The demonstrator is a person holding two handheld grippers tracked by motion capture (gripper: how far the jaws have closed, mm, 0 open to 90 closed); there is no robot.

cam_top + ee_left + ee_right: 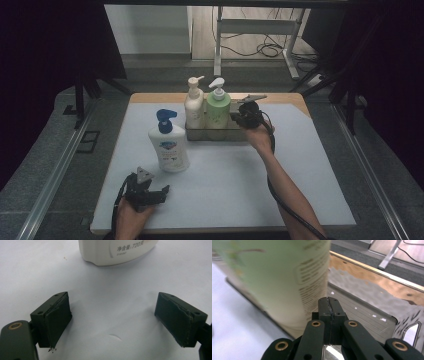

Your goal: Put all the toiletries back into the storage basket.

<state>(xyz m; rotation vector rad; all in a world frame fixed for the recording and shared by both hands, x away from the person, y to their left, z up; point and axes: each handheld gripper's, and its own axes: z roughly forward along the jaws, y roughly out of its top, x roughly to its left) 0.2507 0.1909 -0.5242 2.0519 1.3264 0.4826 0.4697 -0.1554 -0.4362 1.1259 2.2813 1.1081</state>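
Resting in a shiny steel tray (372, 315), the glossy round green bottle (287, 277) stands just beside the right gripper (329, 305), jaws pressed together empty; the left gripper (112, 322) gapes wide over bare matte mat (112, 302).

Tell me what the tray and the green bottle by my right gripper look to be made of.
The tray looks like polished metal, probably stainless steel: its inner wall mirrors the wooden table edge in wavy reflections. The green bottle looks like opaque plastic with a smooth, slightly glossy skin and printed text, topped by a white pump; plastic is a guess from the look.
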